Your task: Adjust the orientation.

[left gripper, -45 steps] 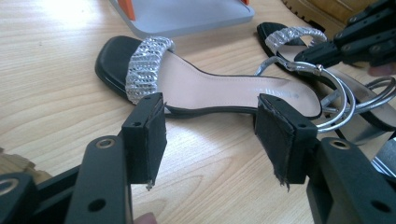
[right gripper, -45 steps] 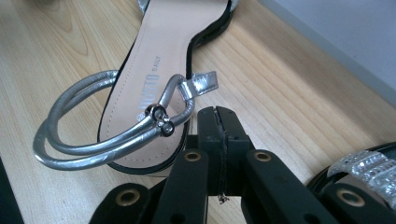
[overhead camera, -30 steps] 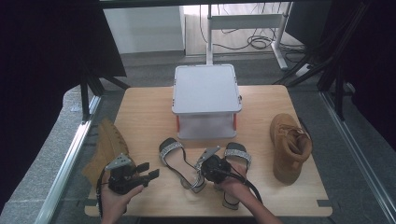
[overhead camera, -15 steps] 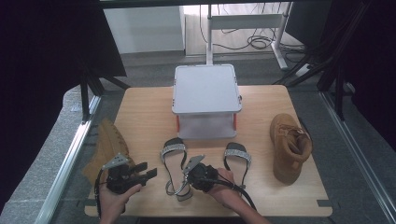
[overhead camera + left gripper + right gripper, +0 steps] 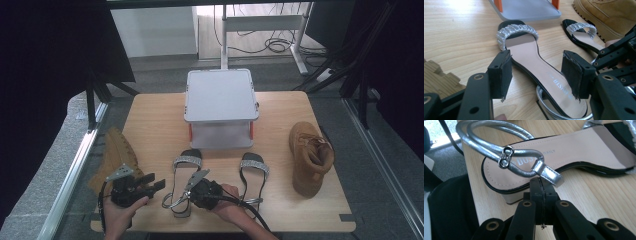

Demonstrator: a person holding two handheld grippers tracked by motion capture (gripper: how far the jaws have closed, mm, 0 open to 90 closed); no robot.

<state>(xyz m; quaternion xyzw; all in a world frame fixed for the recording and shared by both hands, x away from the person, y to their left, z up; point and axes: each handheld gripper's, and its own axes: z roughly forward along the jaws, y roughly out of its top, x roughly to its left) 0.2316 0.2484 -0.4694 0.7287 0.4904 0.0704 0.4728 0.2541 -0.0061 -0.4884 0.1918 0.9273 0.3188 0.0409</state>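
Two black sandals with glittery silver bands lie near the table's front. My right gripper [image 5: 179,201] is shut on the silver ankle strap [image 5: 499,145] of the left sandal [image 5: 184,172] at its heel; in the right gripper view the strap's tab sticks out from the closed tips [image 5: 541,183] and the insole [image 5: 579,152] stretches away. The other sandal [image 5: 251,175] lies to the right. My left gripper [image 5: 157,182] hovers open left of the held sandal; its jaws [image 5: 537,75] frame that sandal [image 5: 529,52] without touching it.
A grey lidded box [image 5: 220,102] on orange legs stands mid-table behind the sandals. One tan boot [image 5: 310,157] lies at the right, another tan boot [image 5: 117,155] at the left edge beside my left hand. Bare wood lies between the box and the right boot.
My right gripper has slid left along the front edge, dragging the left sandal's heel with it, so that sandal now lies straighter and farther from the other one. The left gripper has stayed put.
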